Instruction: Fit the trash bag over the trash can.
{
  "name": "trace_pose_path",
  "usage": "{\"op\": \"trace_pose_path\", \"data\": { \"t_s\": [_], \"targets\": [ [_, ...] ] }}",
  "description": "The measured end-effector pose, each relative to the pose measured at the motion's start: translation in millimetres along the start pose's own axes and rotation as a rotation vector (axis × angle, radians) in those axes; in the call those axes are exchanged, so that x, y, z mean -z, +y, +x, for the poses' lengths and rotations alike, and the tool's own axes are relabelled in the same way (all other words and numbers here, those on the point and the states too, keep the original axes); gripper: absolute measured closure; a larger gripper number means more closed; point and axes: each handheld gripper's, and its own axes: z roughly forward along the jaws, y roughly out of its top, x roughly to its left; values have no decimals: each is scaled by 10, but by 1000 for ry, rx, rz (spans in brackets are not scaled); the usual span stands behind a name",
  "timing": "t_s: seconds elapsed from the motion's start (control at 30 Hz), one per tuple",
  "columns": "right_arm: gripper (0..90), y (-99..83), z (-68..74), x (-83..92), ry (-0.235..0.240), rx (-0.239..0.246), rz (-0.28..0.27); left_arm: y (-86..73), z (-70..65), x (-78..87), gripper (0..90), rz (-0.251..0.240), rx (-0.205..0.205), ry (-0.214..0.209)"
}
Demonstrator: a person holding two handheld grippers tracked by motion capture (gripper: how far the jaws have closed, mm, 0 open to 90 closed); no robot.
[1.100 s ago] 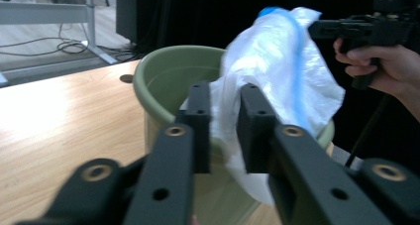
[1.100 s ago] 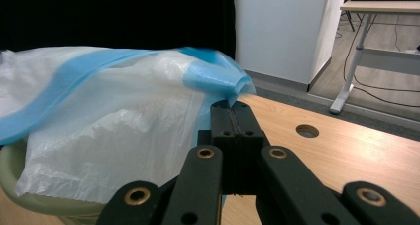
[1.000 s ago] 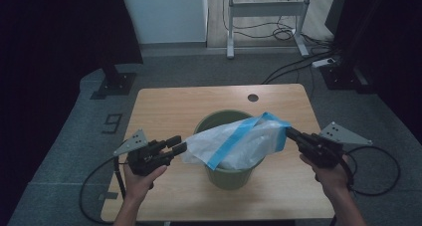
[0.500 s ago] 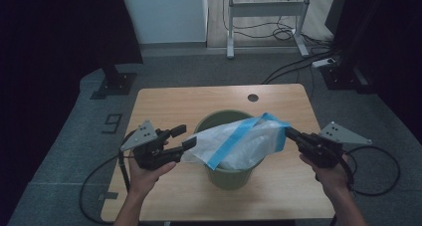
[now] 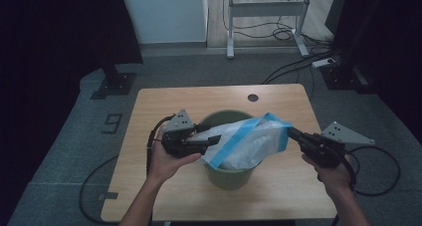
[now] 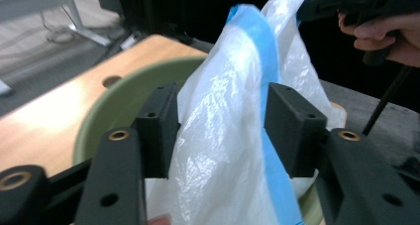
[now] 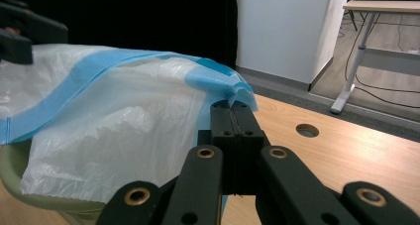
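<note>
On the near half of the wooden table (image 5: 164, 104) stands a green bucket (image 5: 230, 176), with a white plastic bag with blue band (image 5: 249, 144) draped across its mouth, stretched left to right. Right gripper (image 5: 293, 134), at the bag's right end, jaws pressed together, pinching the blue-edged corner; right gripper view shows the film caught in the seam between both pads. Left gripper (image 5: 211, 141), over the bucket's left rim, jaws spread about halfway, just been closing slightly; bag film bulges between them in left gripper view, touching the pads but loose, not squeezed. Grey floor with cables beyond the table's far edge.
</note>
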Motion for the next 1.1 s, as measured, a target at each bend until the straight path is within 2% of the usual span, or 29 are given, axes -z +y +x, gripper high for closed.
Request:
{"op": "trace_pose_path", "data": {
  "t_s": [0.1, 0.27, 0.33, 0.43, 0.53, 0.57, 0.63, 0.67, 0.73, 0.8, 1.1],
  "targets": [
    [892, 8, -13, 16, -6, -1, -5, -28, 38, -66, 632, 29, 8, -37],
    [892, 31, -15, 20, -10, 0, -5, -58, 48, -140, 732, 66, 1, -36],
    [892, 38, -9, 12, -9, 2, -5, -68, 53, -158, 809, 88, -7, -34],
    [891, 44, -2, -3, -9, 8, -4, -86, 48, -164, 899, 81, -13, -43],
    [890, 44, 2, -19, -13, 3, -3, -115, 49, -121, 900, 33, -1, -54],
    [856, 45, 3, -23, -17, 4, -4, -126, 56, -97, 900, 13, 13, -61],
    [735, 48, 18, -25, -41, 5, -11, -150, 81, -49, 900, -21, 39, -69],
    [718, 53, 30, -23, -55, 8, -15, -161, 94, -29, 900, -31, 48, -67],
    [680, 68, 48, -5, -57, 9, -26, -184, 117, -3, 900, -42, 62, -57],
    [638, 89, 79, 25, -65, 15, -41, -209, 144, 12, 900, -55, 81, -65],
    [578, 158, 252, 91, -27, 22, -62, -258, 175, 19, 900, -71, 106, -61]
  ]
}}
